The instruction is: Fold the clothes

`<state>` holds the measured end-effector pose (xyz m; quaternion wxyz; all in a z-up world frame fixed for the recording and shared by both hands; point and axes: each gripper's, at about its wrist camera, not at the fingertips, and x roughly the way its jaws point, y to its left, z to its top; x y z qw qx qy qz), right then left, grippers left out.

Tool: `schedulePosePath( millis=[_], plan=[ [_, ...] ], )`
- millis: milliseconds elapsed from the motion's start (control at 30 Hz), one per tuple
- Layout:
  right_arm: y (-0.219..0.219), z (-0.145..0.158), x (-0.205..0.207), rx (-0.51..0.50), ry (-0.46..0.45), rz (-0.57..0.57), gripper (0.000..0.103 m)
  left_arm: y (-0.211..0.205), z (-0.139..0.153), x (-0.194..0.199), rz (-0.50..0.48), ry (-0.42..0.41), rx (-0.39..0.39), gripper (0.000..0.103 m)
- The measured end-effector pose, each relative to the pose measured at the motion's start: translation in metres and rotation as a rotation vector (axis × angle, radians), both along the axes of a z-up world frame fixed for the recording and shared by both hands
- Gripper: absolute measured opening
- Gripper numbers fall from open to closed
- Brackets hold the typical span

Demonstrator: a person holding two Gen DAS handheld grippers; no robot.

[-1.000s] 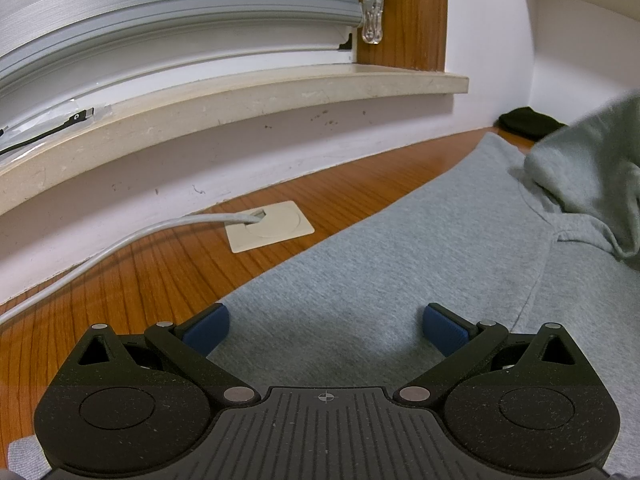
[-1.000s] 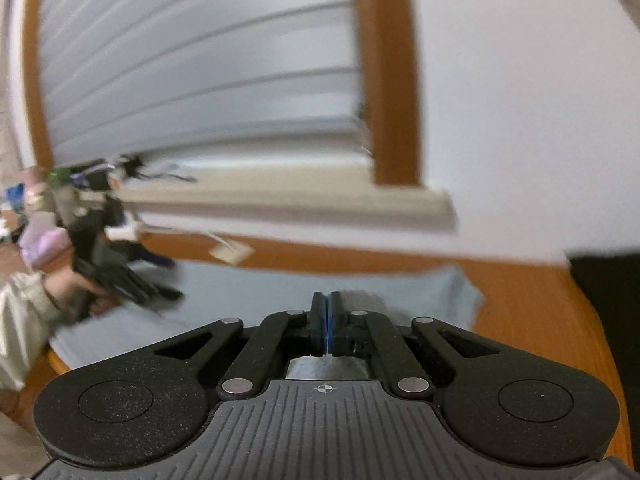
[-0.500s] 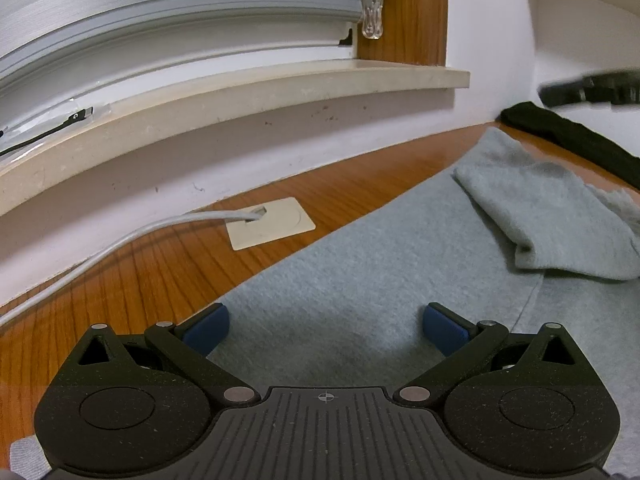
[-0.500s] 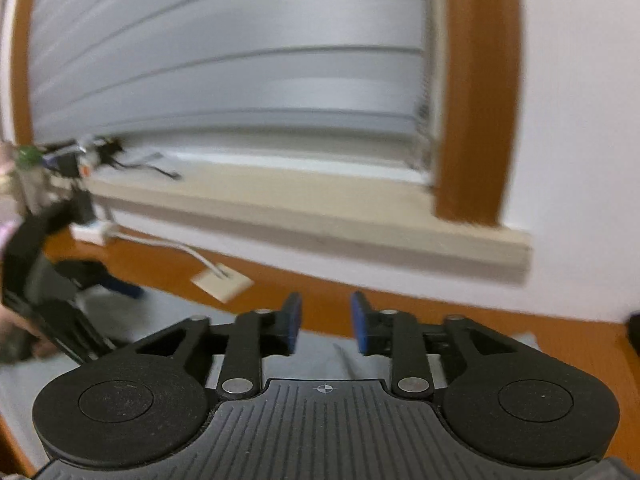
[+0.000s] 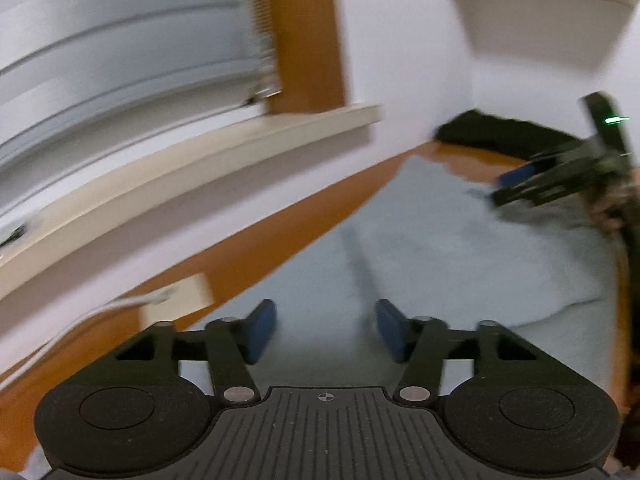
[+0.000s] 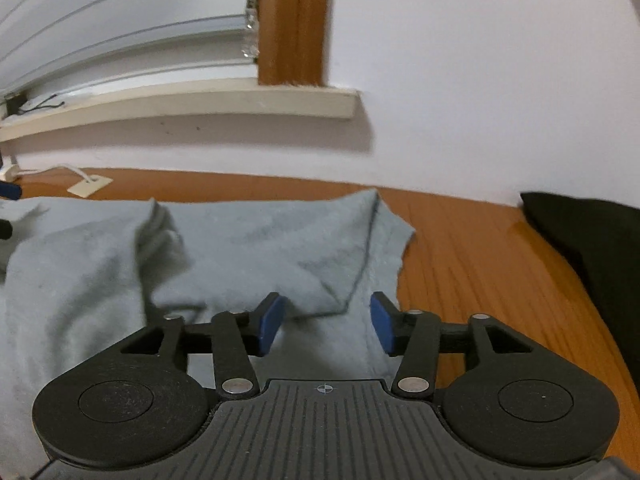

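Observation:
A grey sweatshirt lies on the wooden table, with a sleeve folded over its body. My right gripper is open and empty, low over the garment's right edge near a seam. My left gripper is open and empty above the same grey sweatshirt; this view is blurred. The right gripper also shows at the far right of the left wrist view, over the cloth.
A black garment lies at the table's right end by the white wall. A cream cable plate with a white cord sits near the back. A window sill and blinds run behind.
The right gripper opened, let the sleeve go and came down low over the garment's right edge. The left gripper swung right and its jaws narrowed somewhat. The sleeve now lies flat.

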<state>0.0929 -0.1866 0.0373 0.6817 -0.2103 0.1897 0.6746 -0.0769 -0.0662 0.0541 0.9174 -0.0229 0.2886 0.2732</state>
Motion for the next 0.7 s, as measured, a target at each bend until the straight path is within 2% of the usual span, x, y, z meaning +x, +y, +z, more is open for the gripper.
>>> schedulePosePath(
  millis=[67, 233, 300, 433, 533, 600, 700],
  plan=[
    [0.001, -0.006, 0.005, -0.024, 0.031, -0.001, 0.053, -0.018, 0.002, 0.016, -0.059, -0.014, -0.004, 0.035],
    [-0.001, -0.007, 0.007, -0.031, 0.067, -0.009, 0.053, -0.060, -0.003, 0.056, -0.181, 0.016, 0.003, 0.035],
    [-0.001, -0.008, 0.011, -0.030, 0.070, 0.001, 0.054, -0.072, -0.006, 0.069, -0.216, 0.030, 0.006, 0.045],
    [-0.001, -0.007, 0.010, -0.024, 0.061, -0.008, 0.054, -0.085, -0.013, 0.083, -0.256, 0.052, 0.014, 0.046],
    [-0.002, -0.006, 0.007, -0.012, 0.038, -0.020, 0.054, -0.095, -0.012, 0.088, -0.287, 0.049, 0.029, 0.038],
    [-0.002, -0.006, 0.008, -0.012, 0.041, -0.022, 0.054, -0.102, -0.013, 0.091, -0.318, 0.056, 0.040, 0.026],
    [-0.002, -0.005, 0.008, -0.011, 0.045, -0.024, 0.054, -0.109, -0.019, 0.096, -0.362, 0.088, 0.049, 0.025]
  ],
)
